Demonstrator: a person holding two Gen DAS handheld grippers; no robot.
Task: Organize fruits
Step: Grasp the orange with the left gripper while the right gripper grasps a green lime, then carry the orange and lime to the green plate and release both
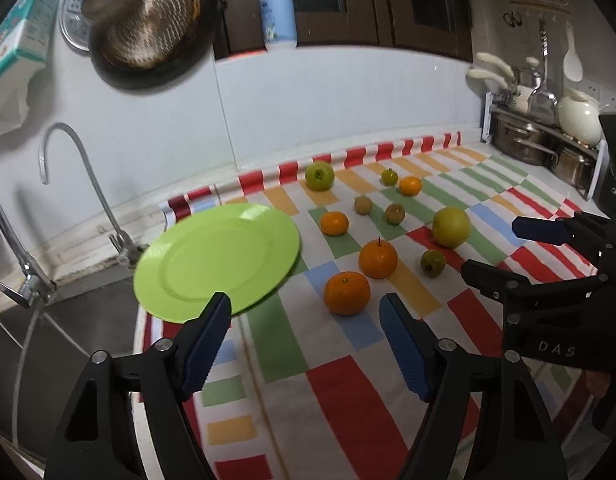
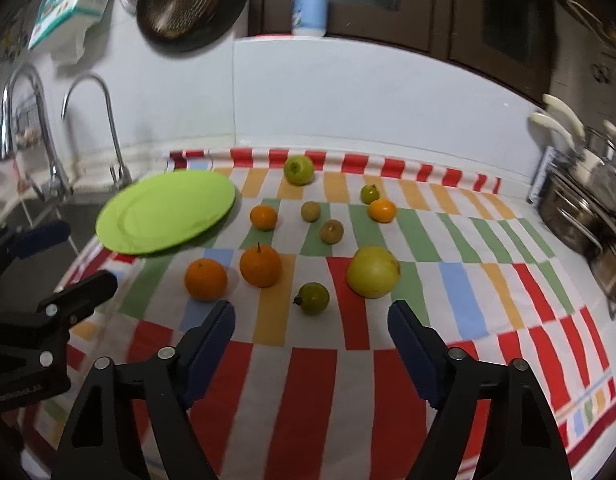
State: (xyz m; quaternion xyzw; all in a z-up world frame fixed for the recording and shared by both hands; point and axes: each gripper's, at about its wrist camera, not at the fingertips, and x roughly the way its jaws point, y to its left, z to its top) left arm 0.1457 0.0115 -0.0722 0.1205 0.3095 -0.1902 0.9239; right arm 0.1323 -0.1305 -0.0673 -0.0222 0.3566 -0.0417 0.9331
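Note:
A green plate point(image 1: 215, 260) point(image 2: 165, 210) lies at the left end of a striped cloth point(image 1: 348, 380), by the sink. Several fruits lie loose on the cloth: oranges point(image 1: 346, 293) point(image 2: 205, 279), a large yellow-green fruit point(image 1: 451, 227) point(image 2: 372, 271), a green apple point(image 1: 319, 175) point(image 2: 298, 169), and small green and brown fruits point(image 1: 432, 263) point(image 2: 312, 298). My left gripper point(image 1: 305, 308) is open and empty, above the cloth in front of the plate and the nearest orange. My right gripper point(image 2: 311, 318) is open and empty, just before the small green fruit; it also shows in the left wrist view point(image 1: 492, 246).
A sink point(image 1: 59, 344) with two taps point(image 1: 79, 168) lies left of the cloth. A pan point(image 1: 151, 24) and a strainer hang on the wall above. A soap bottle point(image 1: 277, 12) stands on the ledge. A rack with steel pots point(image 1: 548, 148) and a white teapot stands at the right.

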